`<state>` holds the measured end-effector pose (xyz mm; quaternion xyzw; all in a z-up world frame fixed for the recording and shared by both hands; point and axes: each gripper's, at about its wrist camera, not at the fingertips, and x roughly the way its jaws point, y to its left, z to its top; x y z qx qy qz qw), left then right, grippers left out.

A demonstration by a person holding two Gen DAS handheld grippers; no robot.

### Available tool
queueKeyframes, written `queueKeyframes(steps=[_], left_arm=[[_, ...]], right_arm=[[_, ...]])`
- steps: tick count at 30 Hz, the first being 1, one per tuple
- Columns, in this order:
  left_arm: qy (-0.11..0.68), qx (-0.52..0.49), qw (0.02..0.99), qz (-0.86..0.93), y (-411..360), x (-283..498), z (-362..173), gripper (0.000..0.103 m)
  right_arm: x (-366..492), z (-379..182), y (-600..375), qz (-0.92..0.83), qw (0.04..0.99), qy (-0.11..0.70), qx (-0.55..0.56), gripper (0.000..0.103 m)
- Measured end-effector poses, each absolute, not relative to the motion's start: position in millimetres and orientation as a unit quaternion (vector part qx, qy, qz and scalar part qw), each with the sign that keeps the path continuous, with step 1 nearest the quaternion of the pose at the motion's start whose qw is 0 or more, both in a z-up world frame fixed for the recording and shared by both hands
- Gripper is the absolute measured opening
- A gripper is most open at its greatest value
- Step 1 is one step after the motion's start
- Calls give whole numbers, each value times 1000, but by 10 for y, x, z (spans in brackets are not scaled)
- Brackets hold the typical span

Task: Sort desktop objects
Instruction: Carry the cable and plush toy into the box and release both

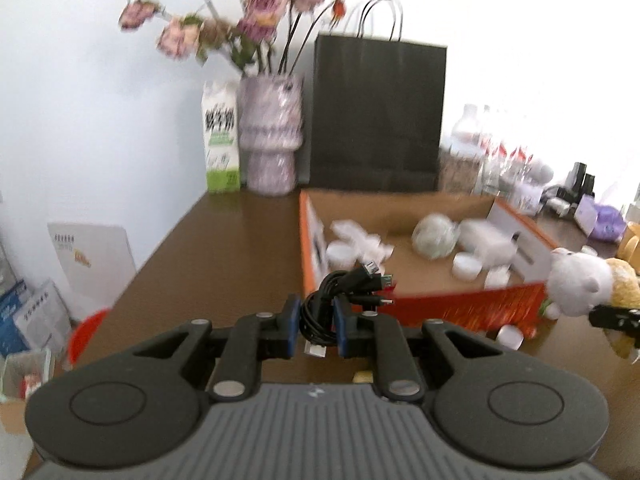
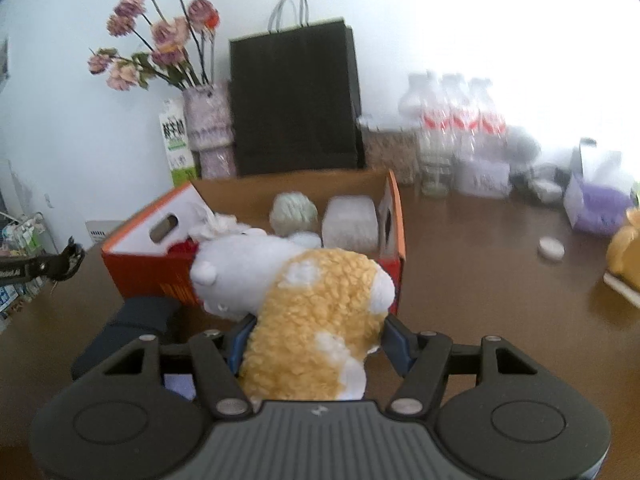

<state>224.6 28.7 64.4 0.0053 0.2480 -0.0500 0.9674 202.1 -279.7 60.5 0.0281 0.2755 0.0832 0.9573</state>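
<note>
Left wrist view. The left tongs [image 1: 316,322] were nearly closed on a coiled black cable bundle [image 1: 338,294], the blue pads pinching the coil so that its plugs fanned out toward 1 o'clock. The bundle hung clear of the brown bench [image 1: 224,248], just short of the near wall of the open cardboard box [image 1: 472,306] at 1 o'clock. That position suggested the cable was destined for the box, which already held white lids and wrapped items. A plush toy [image 1: 580,286] appeared at 3 o'clock with a dark tong tip under it. A black paper bag [image 1: 380,116] and a vase of flowers [image 1: 272,136] stood at 12 o'clock behind the box.

Right wrist view. The right tongs [image 2: 316,340] stood about half open, clamped on the yellow body of the plush toy [image 2: 316,312]; the soft bulk accounted for the wide setting. Its white head lay toward 11 o'clock against the box [image 2: 394,216], so the toy probably belonged there too.

Only this view showed the grip on the toy, a loose white cap [image 2: 551,247] on the bench at 3 o'clock, and the water bottles [image 2: 452,120] sharply. Only the left view showed the cable grip.
</note>
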Motion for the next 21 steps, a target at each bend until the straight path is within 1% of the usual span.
queueKeyframes(steps=[7, 11, 15, 21], left_arm=[[215, 14, 974, -67, 7, 2517, 982, 18], [226, 12, 971, -74, -144, 2819, 1055, 18], [257, 16, 964, -69, -269, 3226, 1017, 18], [320, 26, 946, -42, -338, 3884, 823, 18]], right_arm=[[2350, 925, -2661, 101, 965, 241, 8, 64], [2652, 1029, -2563, 106, 965, 239, 0, 64], [3072, 1016, -2437, 118, 957, 264, -6, 64], [3835, 834, -2134, 118, 935, 331, -44, 64]])
